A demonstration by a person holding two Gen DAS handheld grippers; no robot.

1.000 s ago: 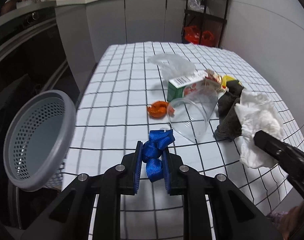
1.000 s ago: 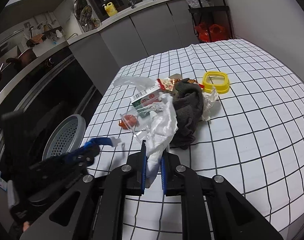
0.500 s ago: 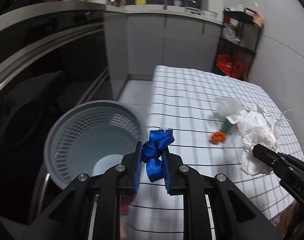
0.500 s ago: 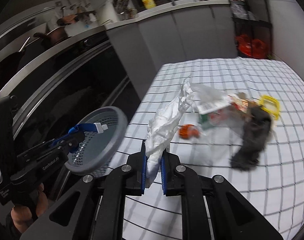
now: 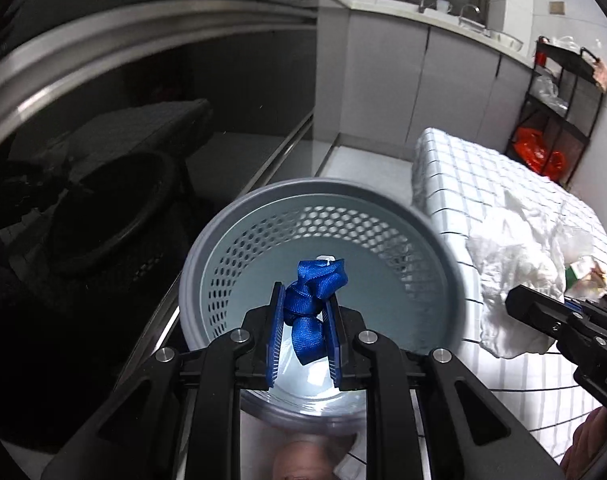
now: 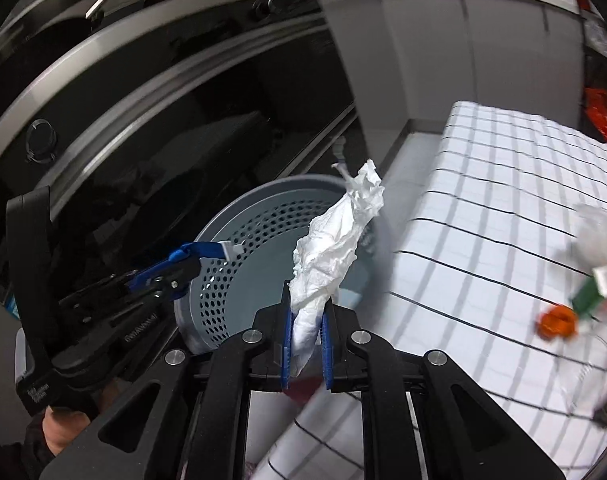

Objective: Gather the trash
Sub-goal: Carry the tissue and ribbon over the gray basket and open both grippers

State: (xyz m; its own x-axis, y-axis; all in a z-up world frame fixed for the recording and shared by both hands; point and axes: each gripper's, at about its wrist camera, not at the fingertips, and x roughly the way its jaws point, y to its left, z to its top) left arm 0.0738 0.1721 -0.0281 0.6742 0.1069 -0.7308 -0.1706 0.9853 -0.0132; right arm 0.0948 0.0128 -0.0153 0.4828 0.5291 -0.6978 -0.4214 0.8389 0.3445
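Note:
My left gripper (image 5: 303, 300) is shut on a knotted blue ribbon (image 5: 313, 302) and hangs over the mouth of the grey perforated bin (image 5: 263, 208). In the right wrist view the left gripper (image 6: 183, 258) shows at the bin's left rim, with the blue ribbon (image 6: 207, 250) sticking out of it. My right gripper (image 6: 307, 316) is shut on a crumpled white tissue (image 6: 335, 248), held over the bin (image 6: 223, 292) near its right rim. The same tissue (image 5: 515, 276) shows at the right of the left wrist view, in the right gripper (image 5: 519, 302).
The table with the white checked cloth (image 6: 503, 208) stands right of the bin. On it lie an orange scrap (image 6: 557, 322), a green and white carton (image 6: 595, 290) and clear plastic. Dark glass-fronted appliances fill the left. A black shelf rack (image 5: 559, 92) stands at the back right.
Both grippers swung left from above the table to above the bin, each still shut on its piece. The table's litter slid off to the right of both views.

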